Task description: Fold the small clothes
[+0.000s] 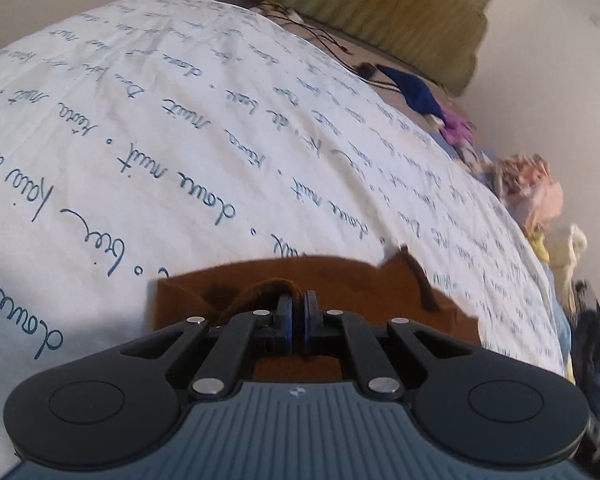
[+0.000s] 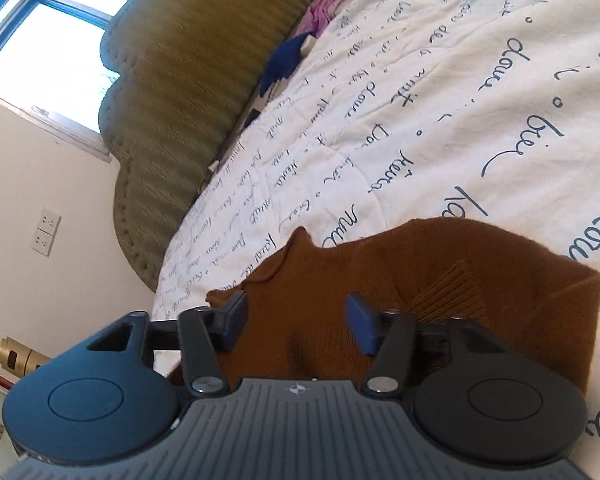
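Two tongs on one small piece here, a brown knit garment (image 1: 320,280) lying on the bed's white quilt (image 1: 180,140) with the blue cursive writing all over it. Taking the garment as the landmark: the left tongs (image 1: 299,316) sit right at its near edge, pads pressed together with a raised fold of the brown cloth pinched between them, so that side is held. The right tongs (image 2: 296,320) hover over the garment's near part with the pads well apart, and brown fabric shows in the gap, but nothing is pinched there as far as I can tell. From the right wrist view the garment stretches sideways across the frame, with a little pointed corner (image 2: 300,236) sticking up on the side toward the green padded headboard (image 2: 188,80). So its long axis looks to run across both tongs rather than away from them. My guess is the next fold hinges on that: the left side has its grip, and the free right tongs are nearer that pointed end and would need to close on it. Past the garment, along the quilt's far edge toward the headboard, there's a dark blue cloth (image 1: 414,94) and some purple stuff (image 1: 456,128), well apart from the brown piece
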Tool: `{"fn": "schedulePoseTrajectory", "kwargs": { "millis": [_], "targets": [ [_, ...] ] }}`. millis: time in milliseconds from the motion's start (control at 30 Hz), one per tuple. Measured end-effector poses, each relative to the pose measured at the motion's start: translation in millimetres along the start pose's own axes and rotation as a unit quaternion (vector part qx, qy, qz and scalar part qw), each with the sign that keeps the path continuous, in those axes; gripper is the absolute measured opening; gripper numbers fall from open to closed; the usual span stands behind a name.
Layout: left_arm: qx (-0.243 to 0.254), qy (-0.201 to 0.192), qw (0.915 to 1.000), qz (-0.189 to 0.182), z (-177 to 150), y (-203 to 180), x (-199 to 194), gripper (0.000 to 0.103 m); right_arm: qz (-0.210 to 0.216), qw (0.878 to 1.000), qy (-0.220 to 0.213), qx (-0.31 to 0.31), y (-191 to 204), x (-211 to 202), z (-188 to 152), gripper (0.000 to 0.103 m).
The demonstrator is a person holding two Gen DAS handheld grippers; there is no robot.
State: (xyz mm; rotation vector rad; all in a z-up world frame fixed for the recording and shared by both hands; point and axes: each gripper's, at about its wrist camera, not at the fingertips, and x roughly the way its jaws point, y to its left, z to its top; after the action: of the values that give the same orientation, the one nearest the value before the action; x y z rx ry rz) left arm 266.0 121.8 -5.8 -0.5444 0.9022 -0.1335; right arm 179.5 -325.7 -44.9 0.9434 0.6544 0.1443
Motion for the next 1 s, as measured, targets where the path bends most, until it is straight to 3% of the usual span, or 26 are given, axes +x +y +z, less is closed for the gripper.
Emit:
{"fn": "schedulePoseTrajectory", "kwargs": {
  "millis": [133, 300, 433, 600, 733, 933, 1000],
  "targets": [
    [0.006, -0.031, 0.9994, 0.012, 1.6, -4.8, -8.9, 0.006, -0.007, 0.999, 0.001, -0.054, 14.9, -7.6, -8.1, 0.06],
    [0.045, -0.052, 0.9964, 0.049, -6.1, -10.5, -21.4, 0.007, -0.041, 0.986, 0.043, -0.154, 42.6, -0.5, -29.3, 0.072],
    [0.104, -0.039, 0.9885, 0.103, -17.2, -14.2, -18.0, 0.008, -0.107, 0.965, 0.058, -0.23, 57.6, 12.2, -49.8, 0.074],
    [0.157, -0.03, 0.9743, 0.158, -39.6, -13.5, -8.4, 0.008, -0.178, 0.927, 0.015, -0.331, 83.4, 5.3, -80.3, 0.086],
    [0.181, -0.038, 0.9676, 0.172, -52.6, -17.5, -9.5, 0.008, -0.157, 0.925, 0.007, -0.347, 89.8, -5.8, -101.5, 0.091],
    [0.203, -0.044, 0.9595, 0.19, -63.3, -23.3, -9.5, 0.009, -0.187, 0.913, 0.003, -0.361, 82.0, 1.1, -126.6, 0.093],
    [0.204, -0.045, 0.9586, 0.194, -65.1, -23.2, -8.6, 0.009, -0.196, 0.906, -0.003, -0.374, 79.3, 3.5, -133.3, 0.098]
  ]
}}
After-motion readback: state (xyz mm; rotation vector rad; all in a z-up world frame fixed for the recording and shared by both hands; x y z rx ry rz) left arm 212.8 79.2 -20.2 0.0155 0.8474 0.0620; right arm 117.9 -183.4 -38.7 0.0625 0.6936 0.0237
